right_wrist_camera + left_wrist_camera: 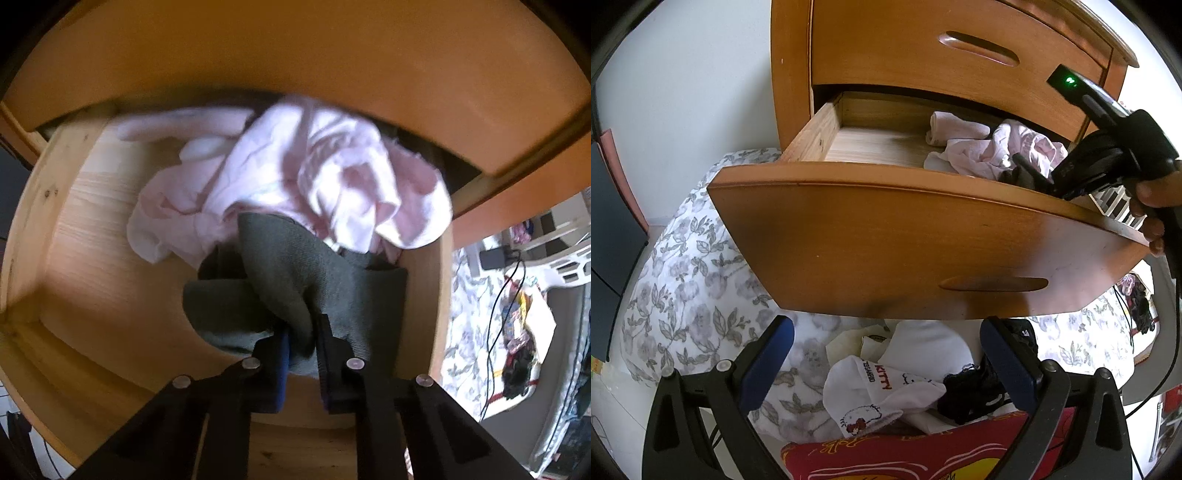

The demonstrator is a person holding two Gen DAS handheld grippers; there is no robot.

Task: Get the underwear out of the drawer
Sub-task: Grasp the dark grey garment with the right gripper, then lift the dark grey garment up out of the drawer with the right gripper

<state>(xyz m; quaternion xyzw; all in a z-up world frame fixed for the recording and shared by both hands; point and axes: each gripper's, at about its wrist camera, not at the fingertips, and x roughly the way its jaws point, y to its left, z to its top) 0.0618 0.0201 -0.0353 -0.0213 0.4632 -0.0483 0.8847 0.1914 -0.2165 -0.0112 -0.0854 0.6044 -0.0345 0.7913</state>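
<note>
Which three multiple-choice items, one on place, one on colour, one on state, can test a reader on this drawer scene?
1. Where does the pink clothing lie?
A. inside the open drawer
B. on the bed
C. on the dresser top

2. What colour is the garment in the right claw?
A. red
B. grey-green
C. yellow

3. What state is the left claw in?
A. shut on a sock
B. shut on the drawer front
C. open, holding nothing

Answers: 1 A, the pink pile rests on the drawer floor. 2 B, grey-green cloth sits pinched between the claw's pads. 3 C, its pads stand wide apart below the drawer.

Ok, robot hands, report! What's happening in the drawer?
Right gripper shut on grey underwear inside the open drawer. Left gripper open, outside the drawer. Pink clothes crowd behind.
</note>
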